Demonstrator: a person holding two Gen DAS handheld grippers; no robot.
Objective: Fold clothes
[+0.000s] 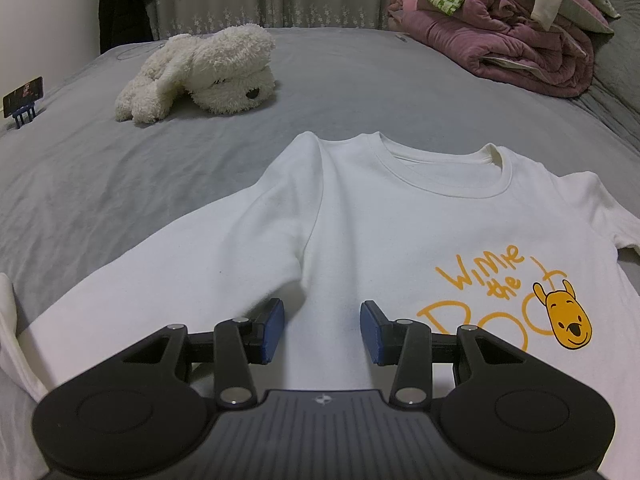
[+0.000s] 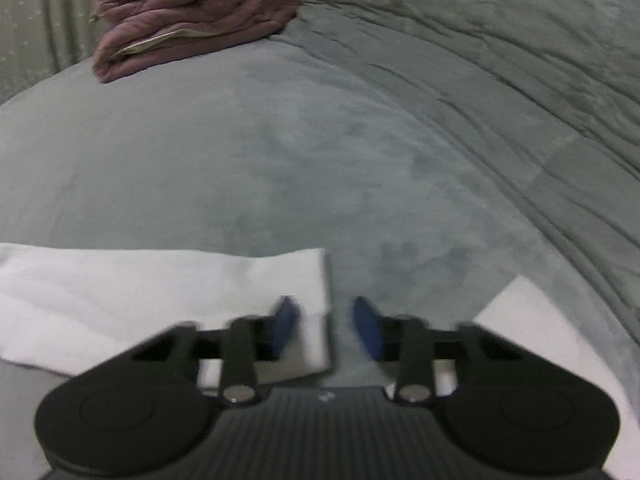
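A white long-sleeved shirt (image 1: 360, 232) with an orange bear print (image 1: 568, 320) lies face up on the grey bed (image 1: 120, 184), collar away from me. My left gripper (image 1: 322, 330) is open over the shirt's body just beside the armpit seam, with flat cloth under the gap and nothing pinched. In the right wrist view, which is blurred, a white sleeve (image 2: 160, 288) lies across the bed and its cuff end reaches between the blue pads. My right gripper (image 2: 326, 330) shows a gap between its pads, so it is open. Another white piece of the shirt (image 2: 532, 320) lies at lower right.
A white plush dog (image 1: 208, 76) lies at the back left of the bed. A folded mauve quilt (image 1: 508, 44) with green-patterned cloth on top sits at the back right, also the quilt (image 2: 192, 16). A phone on a small stand (image 1: 22, 98) is at the far left. A starred curtain hangs behind.
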